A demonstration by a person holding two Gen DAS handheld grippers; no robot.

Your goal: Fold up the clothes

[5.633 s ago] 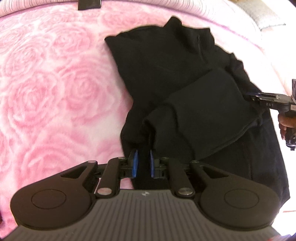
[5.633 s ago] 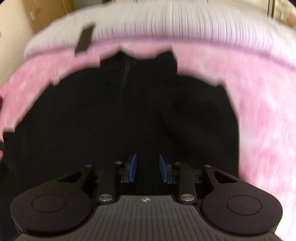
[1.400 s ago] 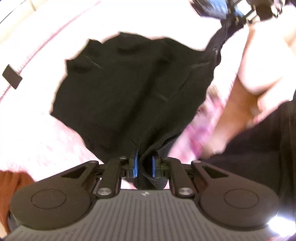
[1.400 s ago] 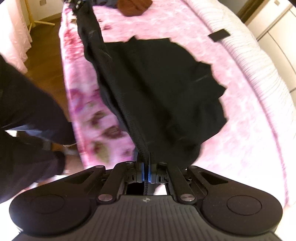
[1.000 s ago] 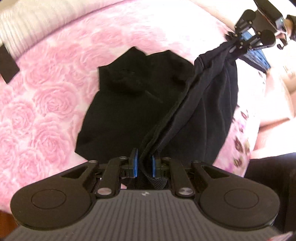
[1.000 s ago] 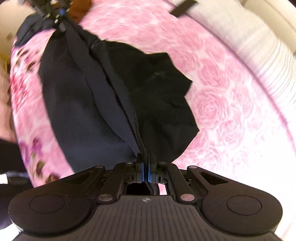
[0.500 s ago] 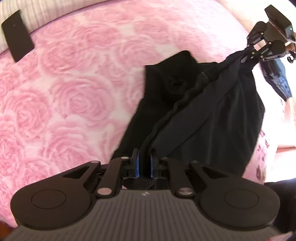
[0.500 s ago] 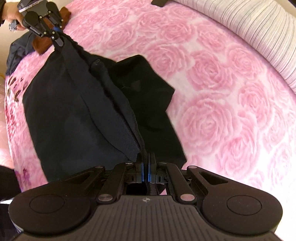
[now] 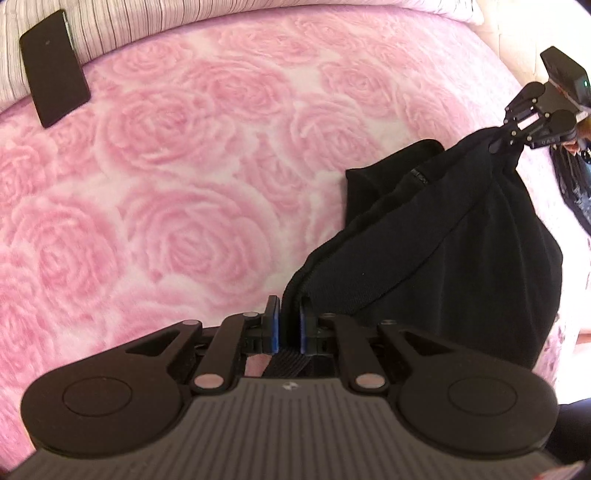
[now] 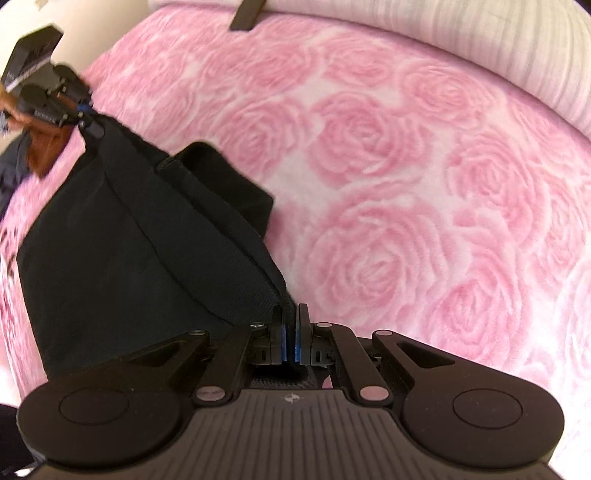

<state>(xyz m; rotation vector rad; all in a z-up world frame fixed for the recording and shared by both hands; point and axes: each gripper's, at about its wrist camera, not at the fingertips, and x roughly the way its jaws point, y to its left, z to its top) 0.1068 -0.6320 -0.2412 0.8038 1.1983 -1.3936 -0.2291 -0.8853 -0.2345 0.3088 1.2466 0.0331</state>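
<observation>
A black zip-neck garment (image 9: pixel 461 236) hangs stretched between my two grippers above the pink rose blanket; its collar end (image 9: pixel 384 177) rests on the blanket. My left gripper (image 9: pixel 289 325) is shut on one corner of its ribbed hem. My right gripper (image 10: pixel 291 332) is shut on the other hem corner of the black garment (image 10: pixel 122 236). Each gripper shows in the other's view: the right one (image 9: pixel 496 142) at the upper right, the left one (image 10: pixel 86 114) at the upper left.
The pink rose blanket (image 9: pixel 166 206) covers the bed. A black flat phone-like object (image 9: pixel 53 92) lies at the striped bedding's edge, also in the right wrist view (image 10: pixel 247 14). A brown cloth (image 10: pixel 44 147) and dark blue fabric (image 9: pixel 572 192) lie near the bed edge.
Both grippers have carried the hem forward over the garment toward the collar. Less of the garment lies flat on the blanket, and the collar now sits closer under the held edge.
</observation>
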